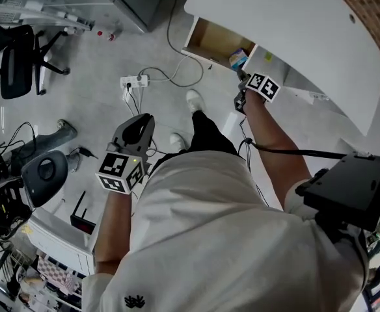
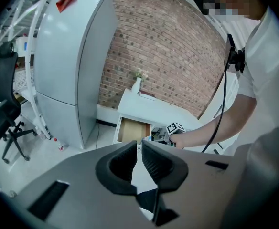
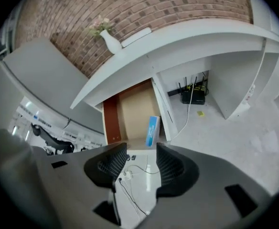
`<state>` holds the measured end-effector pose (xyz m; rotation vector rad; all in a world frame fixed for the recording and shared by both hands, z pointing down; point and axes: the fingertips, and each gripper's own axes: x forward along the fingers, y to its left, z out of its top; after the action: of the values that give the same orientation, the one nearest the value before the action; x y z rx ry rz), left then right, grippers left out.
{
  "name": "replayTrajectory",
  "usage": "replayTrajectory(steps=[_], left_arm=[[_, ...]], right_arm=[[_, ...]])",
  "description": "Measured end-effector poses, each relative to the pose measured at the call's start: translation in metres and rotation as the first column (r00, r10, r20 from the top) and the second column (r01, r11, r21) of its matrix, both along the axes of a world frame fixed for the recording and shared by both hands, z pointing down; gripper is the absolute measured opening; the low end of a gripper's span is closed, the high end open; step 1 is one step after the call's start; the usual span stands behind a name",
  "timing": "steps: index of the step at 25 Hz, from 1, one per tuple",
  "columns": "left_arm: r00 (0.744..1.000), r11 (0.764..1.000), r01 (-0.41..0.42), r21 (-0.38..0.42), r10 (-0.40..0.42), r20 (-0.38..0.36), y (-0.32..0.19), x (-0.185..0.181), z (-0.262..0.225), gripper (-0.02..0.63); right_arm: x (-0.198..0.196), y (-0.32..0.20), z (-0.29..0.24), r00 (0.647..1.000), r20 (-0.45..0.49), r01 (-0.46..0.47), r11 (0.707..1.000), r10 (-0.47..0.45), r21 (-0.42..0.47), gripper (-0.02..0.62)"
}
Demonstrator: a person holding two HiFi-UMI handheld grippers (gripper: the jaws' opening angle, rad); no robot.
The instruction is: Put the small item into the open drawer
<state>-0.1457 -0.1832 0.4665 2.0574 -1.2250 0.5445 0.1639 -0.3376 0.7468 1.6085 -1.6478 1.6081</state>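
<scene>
Standing in one drawer point(image 3: 134, 106), one blue box point(image 3: 152, 130)

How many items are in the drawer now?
1: a blue box at the drawer's right side, near the front. The front edge is hidden, so more may be there.

Head view looks steeply down; both gripper views face the same open drawer point(image 3: 134, 109).
</scene>
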Motion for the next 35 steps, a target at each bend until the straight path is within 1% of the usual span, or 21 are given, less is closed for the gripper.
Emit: replayTrajectory(steps=[1, 3, 5, 7, 9, 10, 13, 14, 16, 19, 21, 23, 25, 27, 30, 35], left_arm=[[1.0, 1.0, 0.0, 0.01, 0.0, 0.001, 0.004, -0.003, 0.002, 0.046], [1.0, 0.999, -0.008, 0.041, 0.008, -0.003, 0.028, -0.008, -0.004, 0.046], [1.0, 0.997, -0.014, 0.07, 0.015, -0.019, 0.057, -0.016, -0.019, 0.046], [0.999, 0.996, -0.012, 0.083, 0.015, -0.032, 0.08, -0.028, -0.032, 0.046], [0.999, 0.996, -0.007, 0.088, 0.011, -0.039, 0.099, -0.039, -0.04, 0.046], [0.999, 0.996, -0.003, 0.093, 0.008, -0.044, 0.107, -0.043, -0.043, 0.046], [0.998, 0.994, 0.014, 0.109, -0.007, -0.068, 0.137, -0.048, -0.049, 0.046], [0.997, 0.993, 0.019, 0.113, -0.01, -0.074, 0.149, -0.049, -0.05, 0.046], [0.997, 0.993, 0.024, 0.117, -0.016, -0.076, 0.174, -0.053, -0.052, 0.046], [0.998, 0.992, 0.029, 0.121, -0.021, -0.066, 0.206, -0.056, -0.054, 0.046], [0.998, 0.99, 0.032, 0.135, -0.024, -0.063, 0.228, -0.059, -0.057, 0.046], [0.997, 0.988, 0.036, 0.148, -0.026, -0.068, 0.256, -0.065, -0.062, 0.046], [0.997, 0.988, 0.042, 0.15, -0.031, -0.076, 0.279, -0.07, -0.063, 0.046], [0.996, 0.988, 0.046, 0.146, -0.035, -0.079, 0.285, -0.068, -0.06, 0.046], [0.996, 0.989, 0.041, 0.144, -0.029, -0.085, 0.297, -0.065, -0.059, 0.046], [0.997, 0.988, 0.025, 0.152, -0.013, -0.078, 0.302, -0.055, -0.055, 0.046]], right_arm=[[-0.007, 0.01, 0.0, 0.999, -0.004, 0.043, 0.999, -0.043, 0.004, 0.218], [-0.02, 0.046, -0.015, 0.991, -0.02, 0.134, 0.991, -0.134, 0.025, 0.218], [-0.035, 0.087, -0.043, 0.969, -0.055, 0.245, 0.969, -0.242, 0.044, 0.206], [-0.056, 0.124, -0.068, 0.931, -0.09, 0.36, 0.932, -0.355, 0.044, 0.154], [-0.076, 0.158, -0.085, 0.892, -0.104, 0.445, 0.895, -0.439, 0.036, 0.105], [-0.083, 0.173, -0.092, 0.876, -0.108, 0.475, 0.879, -0.469, 0.034, 0.082], [-0.098, 0.213, -0.114, 0.83, -0.12, 0.554, 0.831, -0.545, 0.051, 0.049], [-0.103, 0.228, -0.121, 0.815, -0.117, 0.576, 0.815, -0.568, 0.059, 0.048], [-0.116, 0.261, -0.136, 0.791, -0.092, 0.612, 0.788, -0.606, 0.072, 0.044], [-0.134, 0.307, -0.155, 0.764, -0.035, 0.645, 0.76, -0.645, 0.084, 0.041], [-0.145, 0.337, -0.168, 0.741, -0.027, 0.67, 0.736, -0.671, 0.096, 0.04], [-0.159, 0.373, -0.183, 0.713, -0.034, 0.699, 0.705, -0.7, 0.12, 0.037], [-0.175, 0.402, -0.197, 0.683, -0.02, 0.723, 0.672, -0.73, 0.161, 0.037], [-0.184, 0.414, -0.204, 0.658, 0.0, 0.738, 0.645, -0.753, 0.196, 0.037], [-0.19, 0.431, -0.215, 0.632, -0.008, 0.757, 0.615, -0.775, 0.222, 0.035], [-0.188, 0.445, -0.222, 0.597, -0.018, 0.779, 0.575, -0.802, 0.25, 0.034]])
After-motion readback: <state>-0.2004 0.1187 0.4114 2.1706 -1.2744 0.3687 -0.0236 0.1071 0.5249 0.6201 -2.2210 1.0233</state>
